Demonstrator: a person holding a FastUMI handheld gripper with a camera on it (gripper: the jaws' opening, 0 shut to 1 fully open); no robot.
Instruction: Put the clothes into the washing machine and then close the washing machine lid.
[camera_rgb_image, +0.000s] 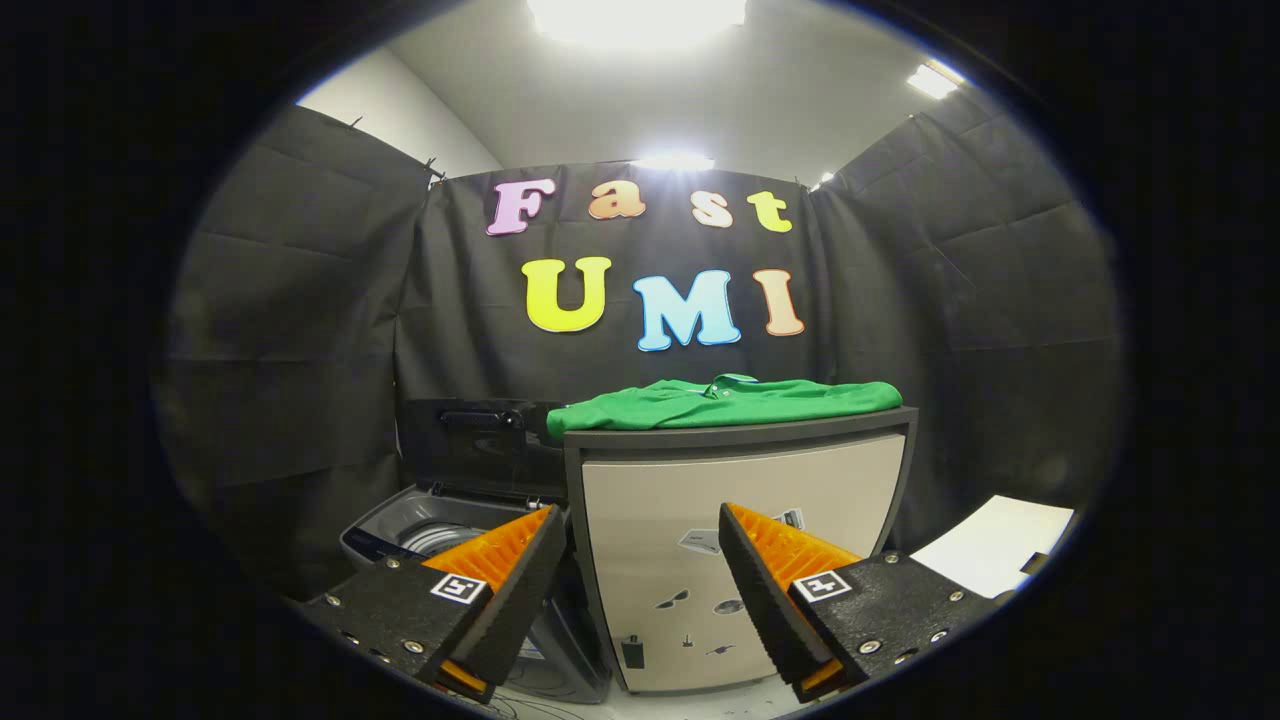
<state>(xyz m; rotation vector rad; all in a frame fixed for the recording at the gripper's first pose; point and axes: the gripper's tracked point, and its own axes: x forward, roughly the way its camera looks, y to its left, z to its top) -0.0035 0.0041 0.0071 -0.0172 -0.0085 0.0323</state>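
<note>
Gripper view: fingers (635, 520) apart, empty, short of cabinet (740, 560); green shirt (720, 402) on top, washing machine (440, 530) open beside.

Tongs (640, 545) spread empty; green shirt (725, 402) lies atop cabinet (740, 560) beyond.

Black cloth walls (300, 300) enclose the booth on three sides, hung in creased panels. Above them are a white wall (400, 110) and a white ceiling (620, 100). A bright ceiling light (636, 15) sits overhead; a smaller light (932, 80) is to the right. A grey cabinet (740, 560) with a dark frame stands at centre on a pale floor (700, 705). A white sheet (995, 545) lies to its right.
</note>
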